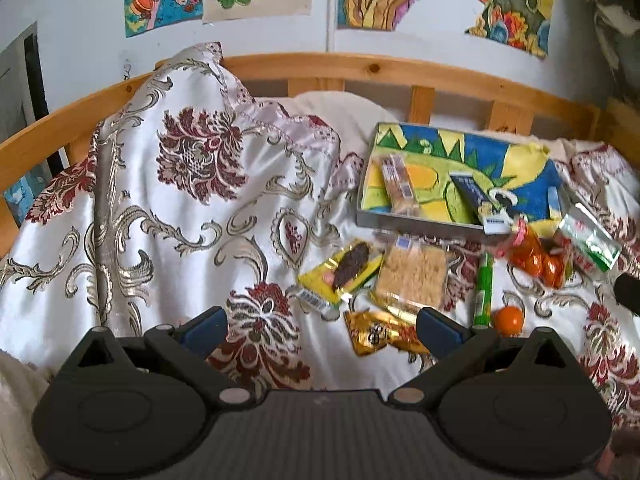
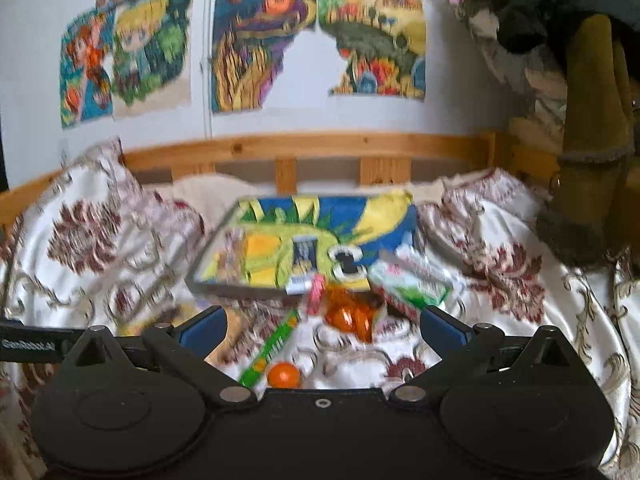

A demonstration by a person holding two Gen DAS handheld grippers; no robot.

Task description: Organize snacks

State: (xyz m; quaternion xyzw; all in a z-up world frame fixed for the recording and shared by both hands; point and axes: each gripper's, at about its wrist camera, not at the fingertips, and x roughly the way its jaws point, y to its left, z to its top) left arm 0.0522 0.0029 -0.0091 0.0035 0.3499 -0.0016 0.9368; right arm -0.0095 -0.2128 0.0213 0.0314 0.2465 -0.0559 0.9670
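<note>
A colourful shallow box (image 1: 516, 168) lies on the bed at the back right and holds a biscuit pack (image 1: 398, 184) and a dark blue packet (image 1: 474, 194). In front of it lie a yellow snack packet (image 1: 340, 272), a clear cracker pack (image 1: 412, 272), a gold packet (image 1: 380, 332), a green tube (image 1: 483, 290), a loose orange (image 1: 507, 319), a bag of oranges (image 1: 540, 256) and a green-white pack (image 1: 588, 240). My left gripper (image 1: 320, 332) is open and empty, above the gold packet. My right gripper (image 2: 322, 330) is open and empty, near the bag of oranges (image 2: 352, 316), tube (image 2: 272, 352) and orange (image 2: 284, 374); the box (image 2: 380, 216) lies beyond.
A white floral satin bedspread (image 1: 180, 208) covers the bed and bunches up high on the left. A wooden rail (image 1: 360, 66) runs along the back under wall posters. Dark hanging clothes (image 2: 592, 120) are at the right in the right wrist view.
</note>
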